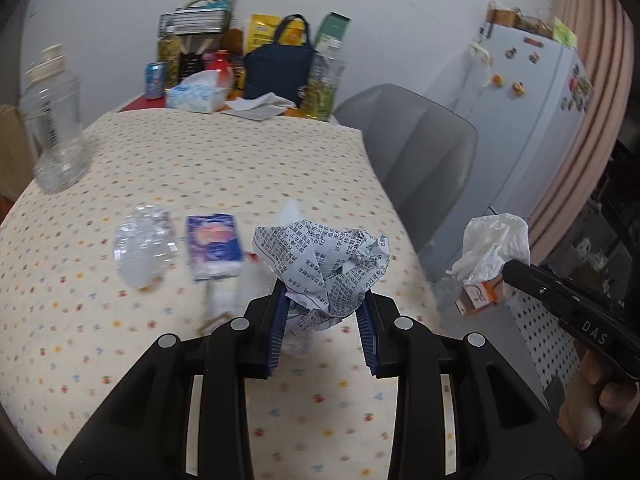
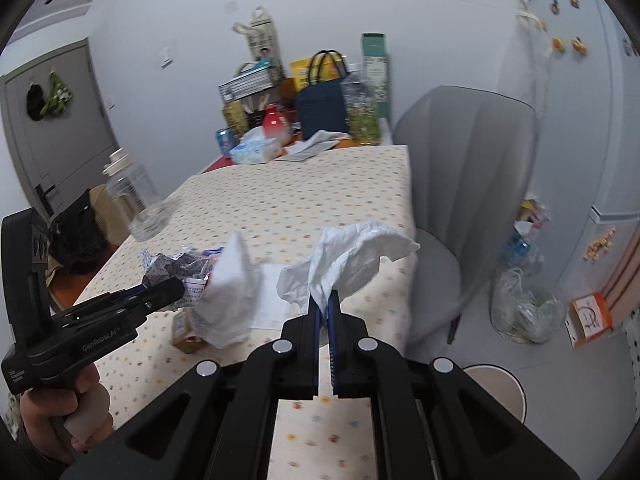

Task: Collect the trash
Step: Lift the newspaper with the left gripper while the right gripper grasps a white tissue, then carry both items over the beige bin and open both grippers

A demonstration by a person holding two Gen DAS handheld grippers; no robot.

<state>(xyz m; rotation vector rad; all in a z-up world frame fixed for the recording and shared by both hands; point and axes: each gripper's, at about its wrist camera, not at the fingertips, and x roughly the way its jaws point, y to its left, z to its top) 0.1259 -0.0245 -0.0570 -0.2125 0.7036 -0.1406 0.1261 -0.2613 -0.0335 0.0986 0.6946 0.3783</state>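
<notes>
My left gripper (image 1: 326, 298) is shut on a crumpled ball of printed newspaper (image 1: 324, 258) and holds it above the dotted tablecloth (image 1: 224, 160). In the right wrist view, the left gripper (image 2: 176, 288) and its newspaper (image 2: 168, 264) show at the left. My right gripper (image 2: 325, 300) is shut on a white tissue (image 2: 352, 256) that hangs over the table's right edge; in the left wrist view, that right gripper (image 1: 514, 268) and tissue (image 1: 492, 240) are off to the right. A crushed clear bottle (image 1: 144, 240) and a blue packet (image 1: 214, 246) lie on the table.
A clear upright bottle (image 1: 52, 136) stands at the table's left. White crumpled wrap (image 2: 232, 296) covers a small box (image 2: 184, 334). A grey chair (image 2: 460, 160) is right of the table. On the floor sit a clear plastic bag (image 2: 524, 308) and an orange box (image 2: 592, 316). Clutter fills the far end.
</notes>
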